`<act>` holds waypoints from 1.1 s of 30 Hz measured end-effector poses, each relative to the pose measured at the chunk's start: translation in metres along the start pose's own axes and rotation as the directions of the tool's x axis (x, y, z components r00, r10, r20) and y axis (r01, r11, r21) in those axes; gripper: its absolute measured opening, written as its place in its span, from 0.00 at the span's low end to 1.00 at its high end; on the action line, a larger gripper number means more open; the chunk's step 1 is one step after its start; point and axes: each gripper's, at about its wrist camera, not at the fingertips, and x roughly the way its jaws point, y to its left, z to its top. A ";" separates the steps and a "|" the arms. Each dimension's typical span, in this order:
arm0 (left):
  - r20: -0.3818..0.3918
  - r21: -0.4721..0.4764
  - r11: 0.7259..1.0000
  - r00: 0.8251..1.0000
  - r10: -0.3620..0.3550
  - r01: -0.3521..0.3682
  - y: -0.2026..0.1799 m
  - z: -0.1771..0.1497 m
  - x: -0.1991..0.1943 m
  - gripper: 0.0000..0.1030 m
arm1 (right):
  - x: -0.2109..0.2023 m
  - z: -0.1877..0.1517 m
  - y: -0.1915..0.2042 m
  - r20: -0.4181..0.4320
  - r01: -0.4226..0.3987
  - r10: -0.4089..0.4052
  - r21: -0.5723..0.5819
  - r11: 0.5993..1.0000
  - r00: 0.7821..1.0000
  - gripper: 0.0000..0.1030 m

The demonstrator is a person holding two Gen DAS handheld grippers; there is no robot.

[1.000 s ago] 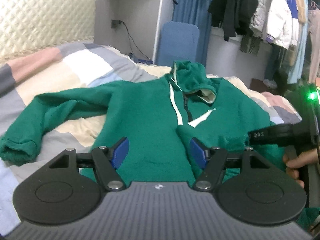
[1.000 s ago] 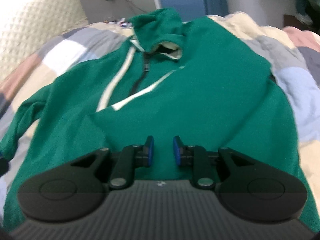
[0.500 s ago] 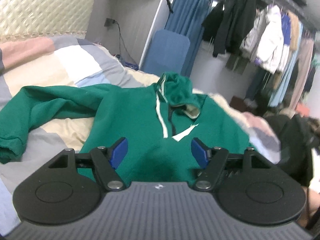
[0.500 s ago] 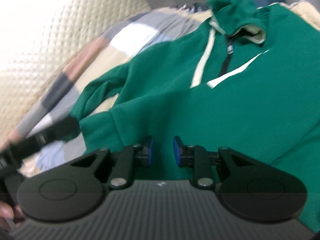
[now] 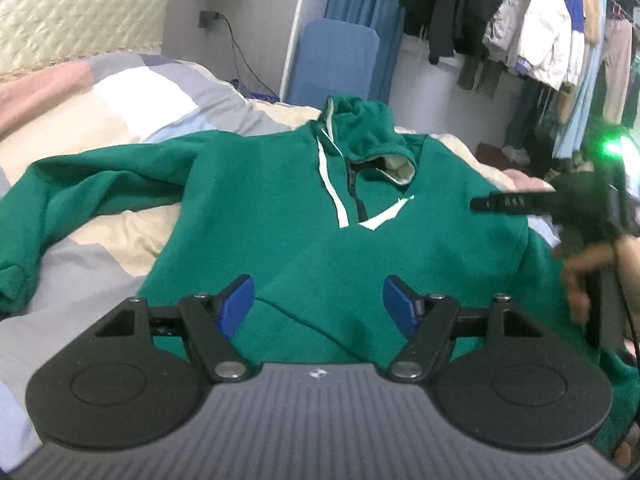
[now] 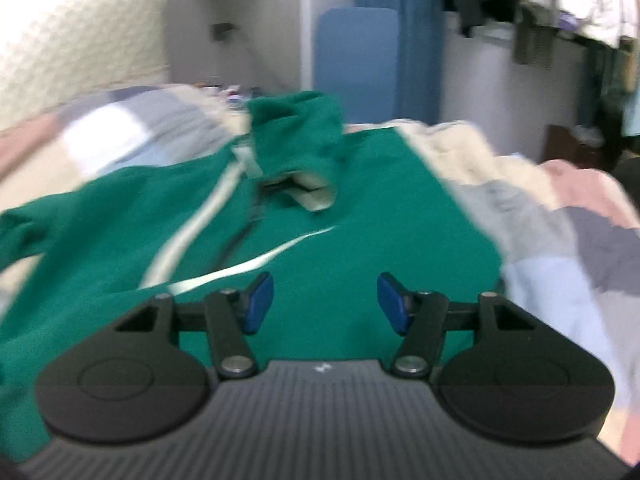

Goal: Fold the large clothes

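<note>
On green hoodie point(image 5: 280, 208): no readable writing

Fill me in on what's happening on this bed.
A person is holding a two-finger tool in each hand above a green hoodie spread face up on a patchwork quilt. One sleeve lies stretched out to the side. The left tool is open and hovers over the hem, gripping nothing. The right tool has just been opening its jaws and also has no cloth between them. No fold on the outstretched sleeve side has been made yet.
</note>
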 end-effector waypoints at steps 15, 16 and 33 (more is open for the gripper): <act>-0.044 -0.021 1.000 0.999 0.002 -0.003 0.013 -0.002 0.026 0.73 | 0.092 -0.002 -0.033 -0.076 0.154 -0.167 -0.152 0.976 0.983 0.29; -0.042 -0.027 1.000 0.999 -0.002 0.001 0.014 -0.002 0.026 0.73 | 0.086 0.002 -0.032 -0.063 0.148 -0.159 -0.152 0.977 0.985 0.22; -0.081 0.037 0.999 0.997 -0.015 0.018 0.015 -0.010 0.048 0.73 | 0.121 -0.001 -0.096 -0.018 0.218 -0.217 0.034 0.975 0.976 0.22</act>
